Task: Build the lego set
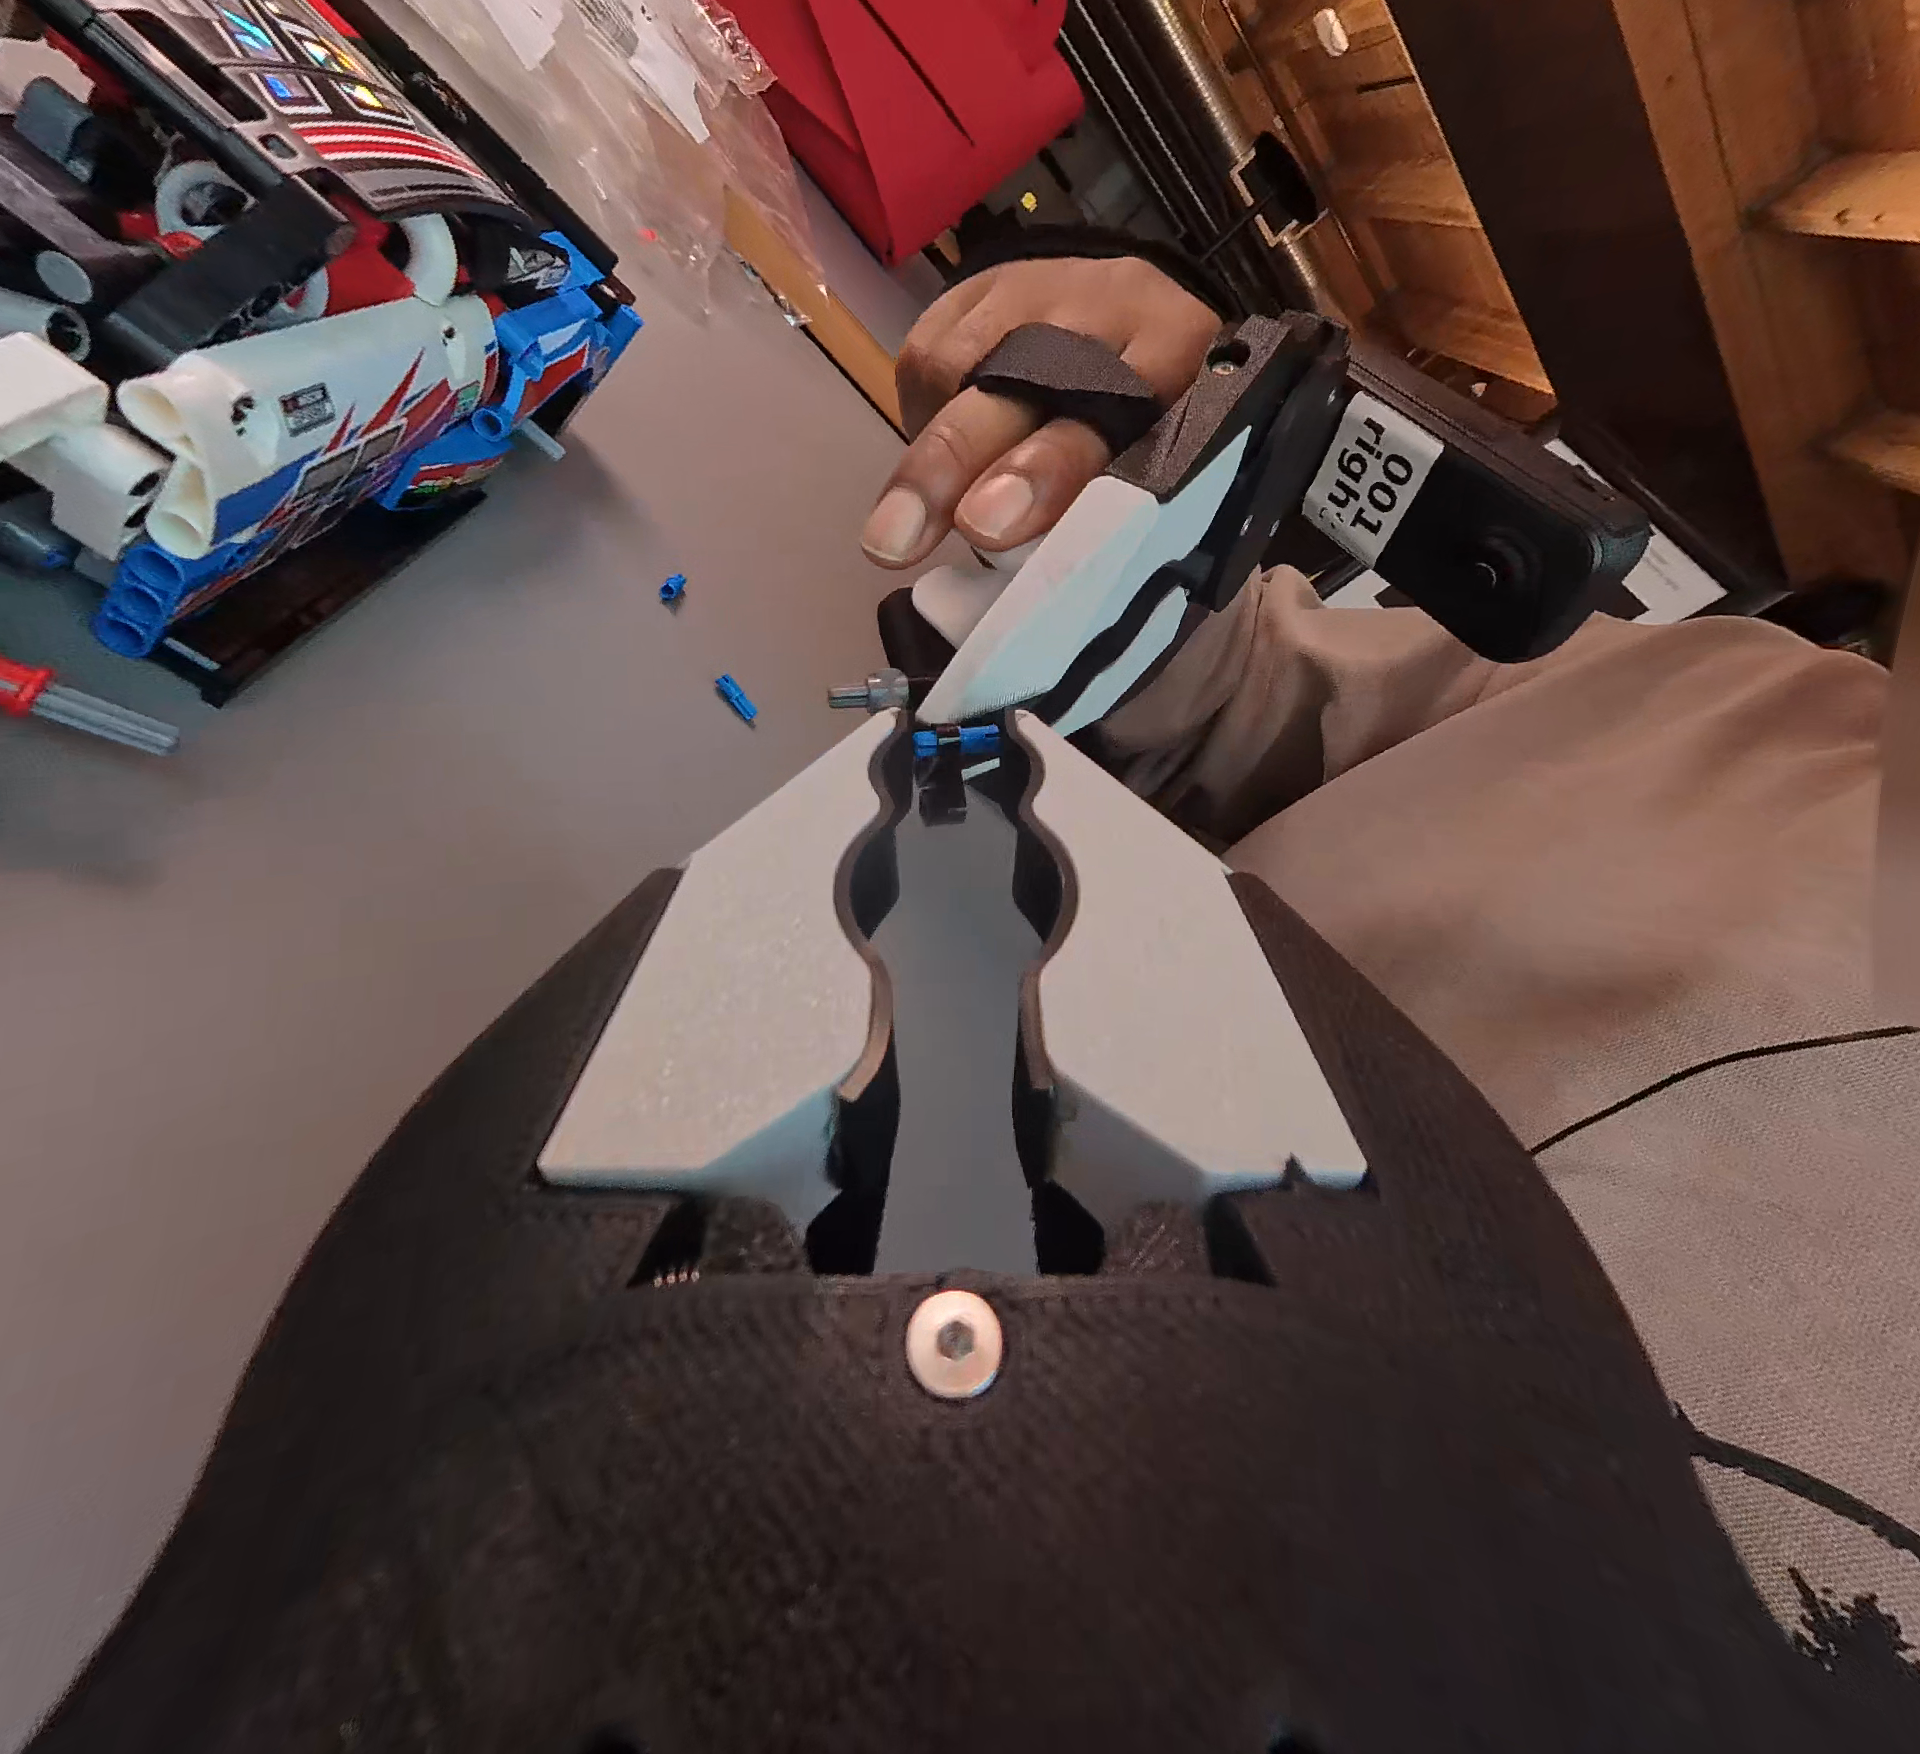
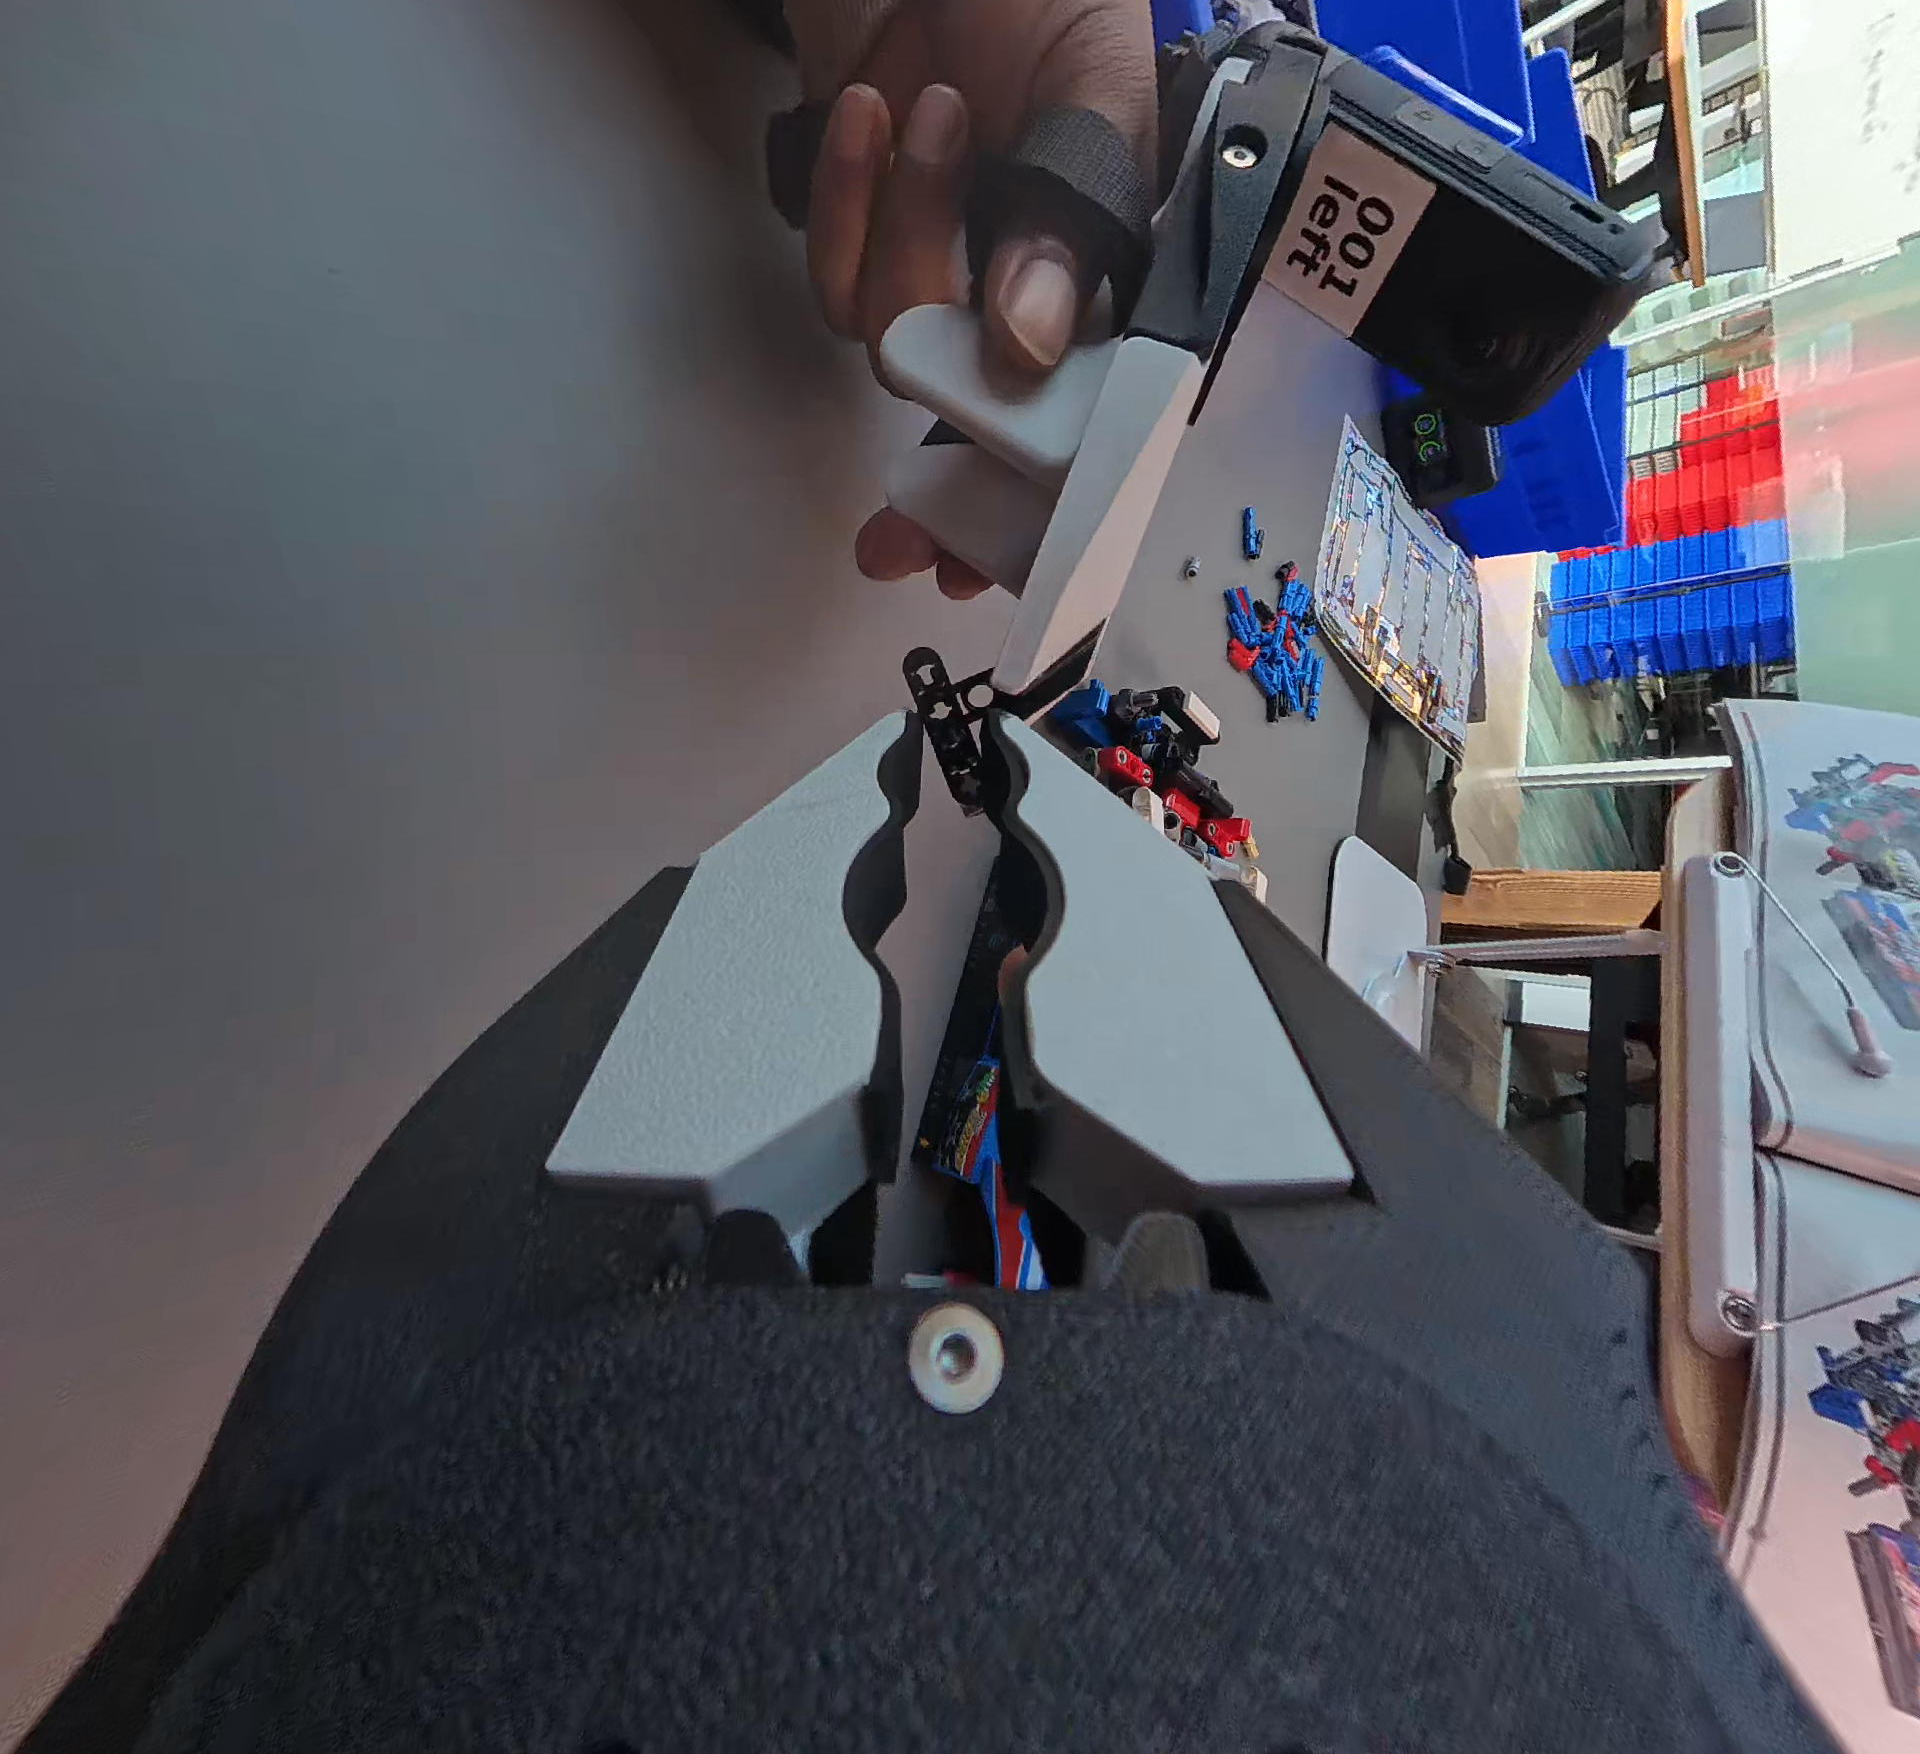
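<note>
Both grippers, left [image 1: 956,728] and right [image 2: 956,728], pinch one black beam [image 2: 951,728].

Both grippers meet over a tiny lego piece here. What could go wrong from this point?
1. The small black lego beam is pinched only at the tips of the right gripper; a sideways push may twist it loose.
2. The short blue pin sits at the tips of the left gripper, so it could pop out and land among the loose blue pins on the grey table.
</note>
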`<state>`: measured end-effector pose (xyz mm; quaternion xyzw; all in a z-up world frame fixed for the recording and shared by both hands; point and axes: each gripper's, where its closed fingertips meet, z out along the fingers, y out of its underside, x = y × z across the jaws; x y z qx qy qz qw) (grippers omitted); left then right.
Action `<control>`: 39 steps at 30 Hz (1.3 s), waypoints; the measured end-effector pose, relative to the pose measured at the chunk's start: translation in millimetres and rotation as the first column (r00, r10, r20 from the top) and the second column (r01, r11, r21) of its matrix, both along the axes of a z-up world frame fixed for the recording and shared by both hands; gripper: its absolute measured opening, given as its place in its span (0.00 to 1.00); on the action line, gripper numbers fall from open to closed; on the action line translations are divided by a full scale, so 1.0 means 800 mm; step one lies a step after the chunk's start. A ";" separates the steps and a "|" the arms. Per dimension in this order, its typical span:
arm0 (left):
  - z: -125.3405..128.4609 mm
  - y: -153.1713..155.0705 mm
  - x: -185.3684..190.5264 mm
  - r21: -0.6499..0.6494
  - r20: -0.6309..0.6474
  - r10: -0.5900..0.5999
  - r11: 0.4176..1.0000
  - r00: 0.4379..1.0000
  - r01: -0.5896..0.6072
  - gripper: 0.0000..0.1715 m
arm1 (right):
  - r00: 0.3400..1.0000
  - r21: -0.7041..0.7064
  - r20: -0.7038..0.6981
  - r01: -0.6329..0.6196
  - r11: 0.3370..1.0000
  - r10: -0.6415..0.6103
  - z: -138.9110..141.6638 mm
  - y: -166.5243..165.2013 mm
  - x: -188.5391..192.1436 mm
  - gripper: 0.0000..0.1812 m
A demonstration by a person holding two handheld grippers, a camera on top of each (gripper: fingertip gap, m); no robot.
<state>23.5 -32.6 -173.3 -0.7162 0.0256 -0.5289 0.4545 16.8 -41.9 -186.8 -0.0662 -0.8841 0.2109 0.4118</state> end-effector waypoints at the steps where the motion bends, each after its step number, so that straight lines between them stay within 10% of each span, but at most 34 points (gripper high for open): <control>1: 0.000 0.001 0.000 0.002 -0.005 0.004 1.000 1.000 -0.004 0.08 | 1.000 0.019 0.002 -0.001 1.000 0.001 0.000 0.001 0.000 0.05; 7: 0.020 0.012 -0.024 0.069 0.075 0.134 0.988 0.988 -0.139 0.08 | 0.983 -0.141 -0.062 0.162 0.977 -0.172 0.025 0.023 -0.020 0.08; 17: 0.041 0.019 -0.054 0.097 0.231 0.275 0.948 0.933 -0.303 0.08 | 0.877 -0.556 0.010 0.404 0.726 -0.480 0.039 0.037 -0.041 0.26; 39: 0.034 0.020 -0.040 0.040 0.305 0.216 0.970 0.927 -0.239 0.08 | 0.894 -0.531 -0.104 0.321 0.785 -0.436 0.049 0.038 -0.035 0.16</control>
